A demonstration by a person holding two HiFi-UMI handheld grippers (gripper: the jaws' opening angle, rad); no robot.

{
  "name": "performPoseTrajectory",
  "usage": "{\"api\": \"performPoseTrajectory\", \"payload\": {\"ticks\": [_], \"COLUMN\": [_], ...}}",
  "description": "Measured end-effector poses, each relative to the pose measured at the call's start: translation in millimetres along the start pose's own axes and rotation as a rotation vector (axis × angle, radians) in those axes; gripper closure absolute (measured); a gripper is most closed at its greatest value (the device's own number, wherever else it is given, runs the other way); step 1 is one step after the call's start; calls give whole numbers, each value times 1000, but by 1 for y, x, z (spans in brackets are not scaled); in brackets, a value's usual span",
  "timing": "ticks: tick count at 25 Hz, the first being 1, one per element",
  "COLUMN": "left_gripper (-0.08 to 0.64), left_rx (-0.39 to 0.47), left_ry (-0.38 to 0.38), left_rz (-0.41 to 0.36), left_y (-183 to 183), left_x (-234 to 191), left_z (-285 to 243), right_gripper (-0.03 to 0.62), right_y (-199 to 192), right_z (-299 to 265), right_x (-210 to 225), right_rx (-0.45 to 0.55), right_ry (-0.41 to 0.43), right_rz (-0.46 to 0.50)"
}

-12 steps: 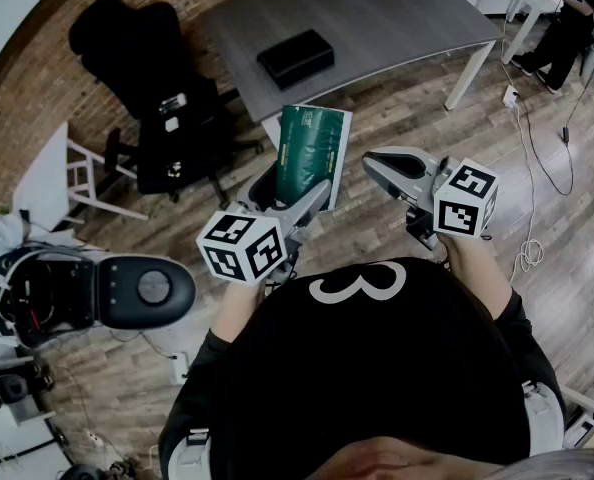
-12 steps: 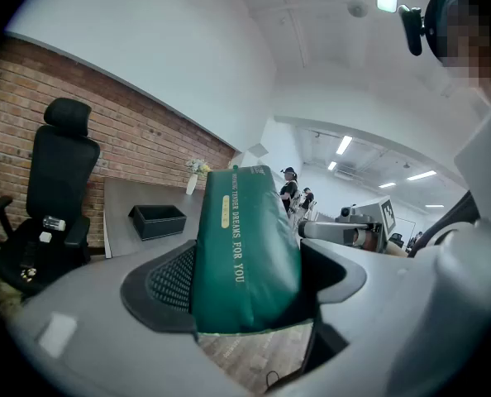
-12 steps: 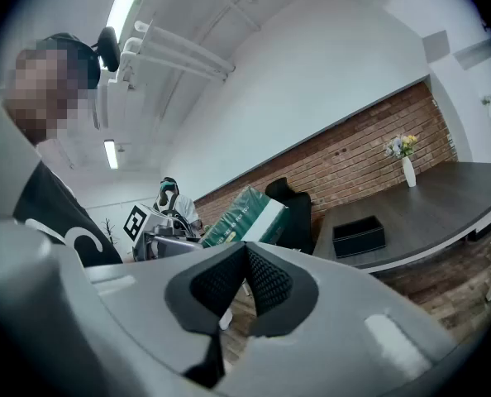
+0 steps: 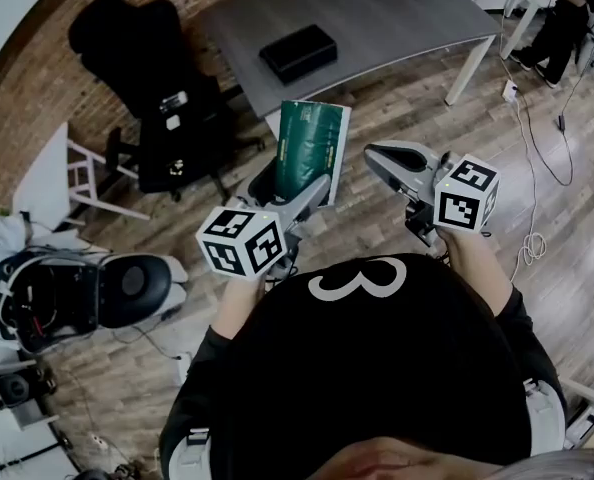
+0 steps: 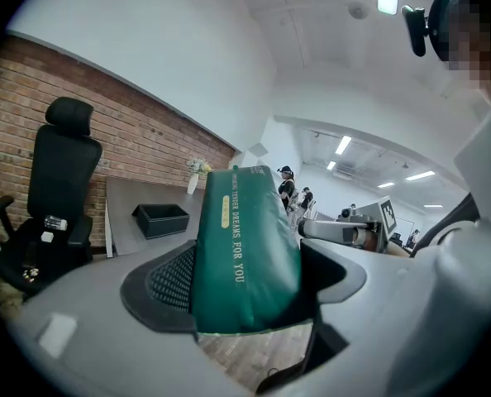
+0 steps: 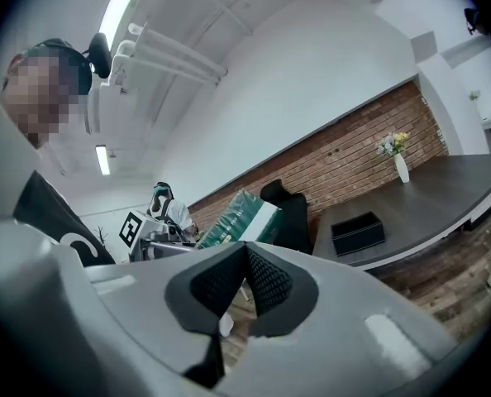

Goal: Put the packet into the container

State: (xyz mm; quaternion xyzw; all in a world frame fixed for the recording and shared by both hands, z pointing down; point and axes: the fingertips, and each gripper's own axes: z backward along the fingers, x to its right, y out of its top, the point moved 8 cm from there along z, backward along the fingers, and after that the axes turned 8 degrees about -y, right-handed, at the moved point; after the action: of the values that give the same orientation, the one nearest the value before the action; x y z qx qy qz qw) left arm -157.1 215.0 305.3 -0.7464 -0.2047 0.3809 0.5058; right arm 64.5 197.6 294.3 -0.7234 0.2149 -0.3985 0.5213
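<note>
My left gripper [image 4: 299, 196] held the packet [image 4: 312, 148] upright by its lower end, jaws wide, well apart from the container [image 4: 297, 54] on the table [image 4: 407, 18]. My right gripper [image 4: 385, 160] was closed, empty. Gripped so low, the packet could tip or slip out mid-carry.

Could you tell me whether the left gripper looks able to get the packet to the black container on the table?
Probably yes: the left gripper grips the packet, and nothing stands between it and the container, though it sits further ahead.
</note>
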Motion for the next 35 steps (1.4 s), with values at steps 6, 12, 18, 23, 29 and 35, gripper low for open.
{"api": "performPoseTrajectory", "payload": {"ticks": [6,12,18,23,29,35], "left_gripper": [147,147,147,147,147,147], "left_rx": [-16,-39,-60,-71,-102,-116], "left_ry": [4,3,13,24,43,53], "left_rz": [6,25,40,61,73,77], "left_y": [-6,-8,-5,11,40,73], "left_x": [-4,-24,-55,-83,-128,-162], "left_z": [-5,-3,-16,-52,-114,-171], "right_gripper": [591,591,591,591,591,591], "right_y": [-7,-13,-13,1,33,65], "right_z": [3,-12,-38,-61,-97,-126], "right_x": [7,14,40,82,151,215], "right_rx": [15,10,28,12,9,-2], "right_ry": [-6,-42,-41,-16,1,24], "right_rz": [-33,-72,-103,-123,-149,-165]}}
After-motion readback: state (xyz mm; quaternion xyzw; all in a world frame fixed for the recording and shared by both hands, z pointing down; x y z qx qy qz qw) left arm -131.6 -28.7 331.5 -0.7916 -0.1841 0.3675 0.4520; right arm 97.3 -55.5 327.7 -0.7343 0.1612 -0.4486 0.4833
